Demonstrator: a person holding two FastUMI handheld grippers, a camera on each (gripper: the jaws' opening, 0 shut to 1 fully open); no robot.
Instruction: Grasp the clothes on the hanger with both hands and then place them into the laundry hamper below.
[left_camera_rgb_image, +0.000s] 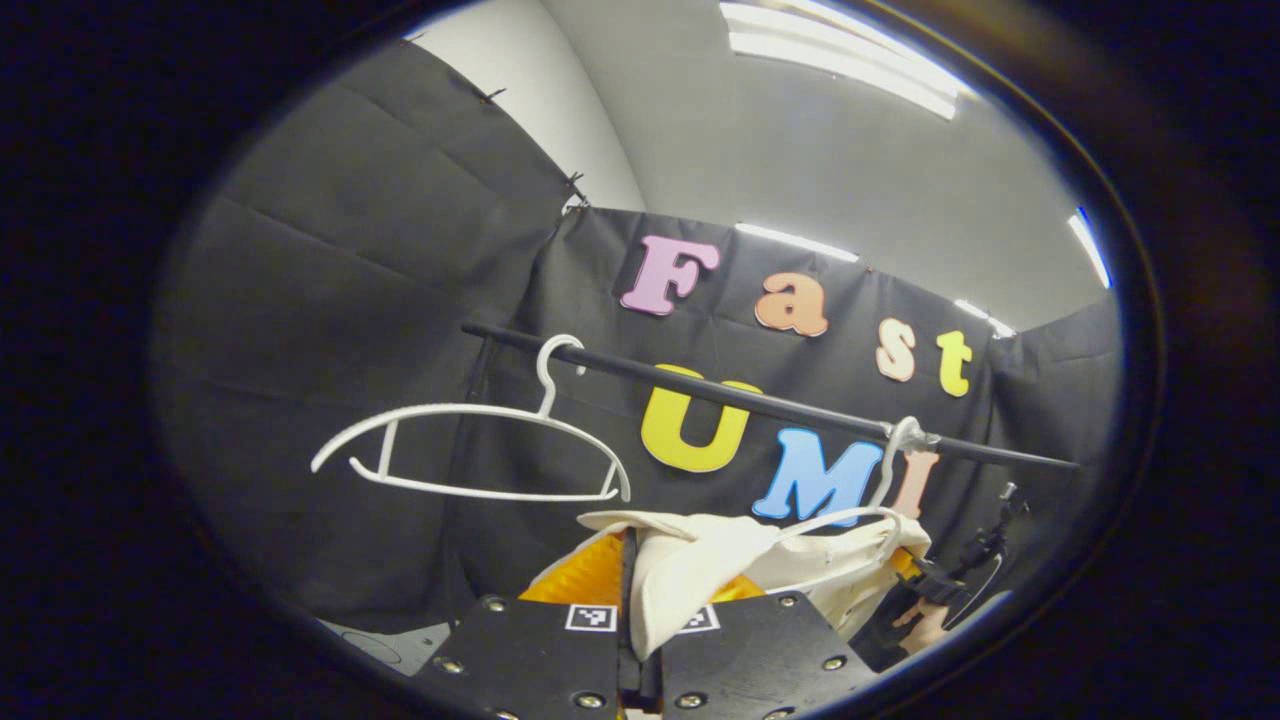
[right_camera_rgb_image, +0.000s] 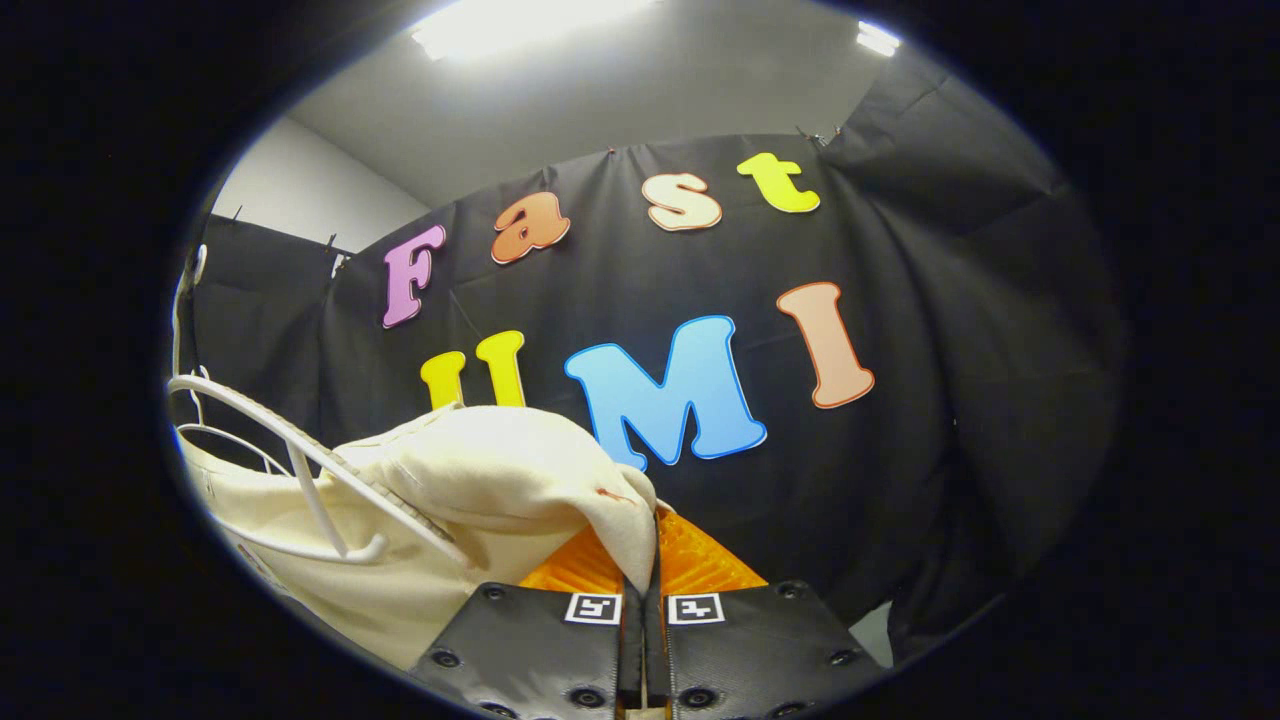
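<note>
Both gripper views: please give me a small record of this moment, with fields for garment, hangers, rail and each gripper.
garment: cream cloth, still draped over a hanger, pinched at both ends
loaded hanger: white, hooked on the rail
empty hanger: white, on the same rail, apart from the garment
rail: dark bar in front of the booth wall
left gripper: shut on the cloth
right gripper: shut on the cloth
hamper: cannot tell

Recording booth, black cloth walls (left_camera_rgb_image: 330, 300), clothes rail (left_camera_rgb_image: 760, 400), white hanger (left_camera_rgb_image: 470, 450), ceiling strip lights (left_camera_rgb_image: 840, 60)
</note>
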